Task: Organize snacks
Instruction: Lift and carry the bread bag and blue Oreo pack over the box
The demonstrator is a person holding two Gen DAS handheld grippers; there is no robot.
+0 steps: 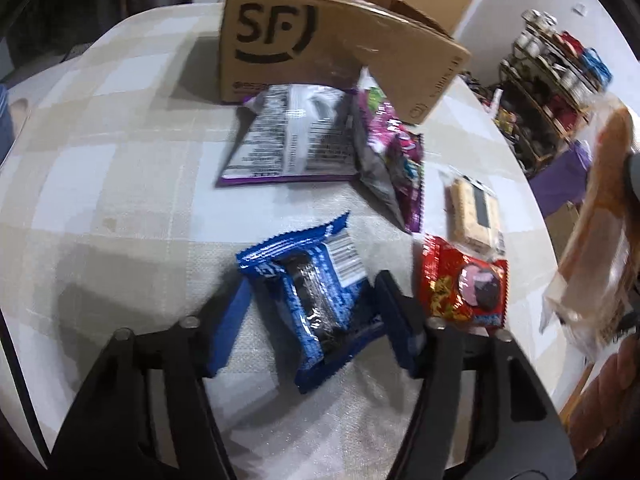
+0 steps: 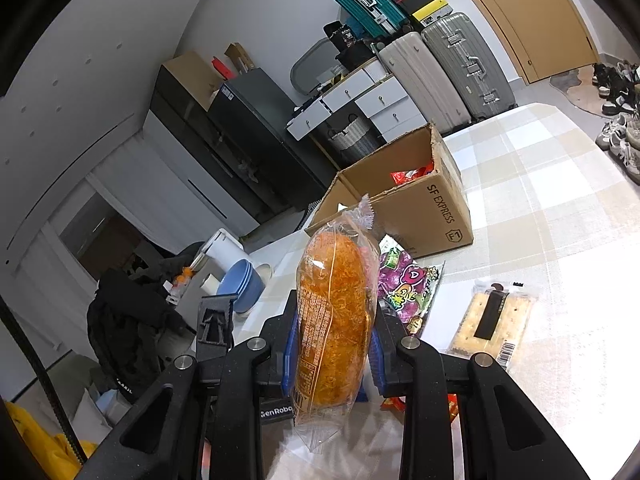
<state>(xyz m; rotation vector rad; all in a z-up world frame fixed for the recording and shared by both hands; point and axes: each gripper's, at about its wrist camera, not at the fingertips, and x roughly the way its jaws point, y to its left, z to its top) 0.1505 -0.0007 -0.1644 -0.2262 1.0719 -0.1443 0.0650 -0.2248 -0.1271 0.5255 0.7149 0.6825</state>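
The bread packet [image 2: 334,316] stands upright, clamped in the right gripper [image 2: 332,354], lifted above the near part of the table [image 2: 560,184]. To do this step well, I judge it should travel over the cardboard box [image 2: 420,208] rim, then be released low, so the soft loaf isn't crushed. The left gripper [image 1: 310,308] is spread wide around the blue cookie packet [image 1: 310,300], which lies flat; closing on its middle looks sensible. The box, at the far side, already holds a red wrapper [image 2: 412,174]; the rest of its interior is hidden.
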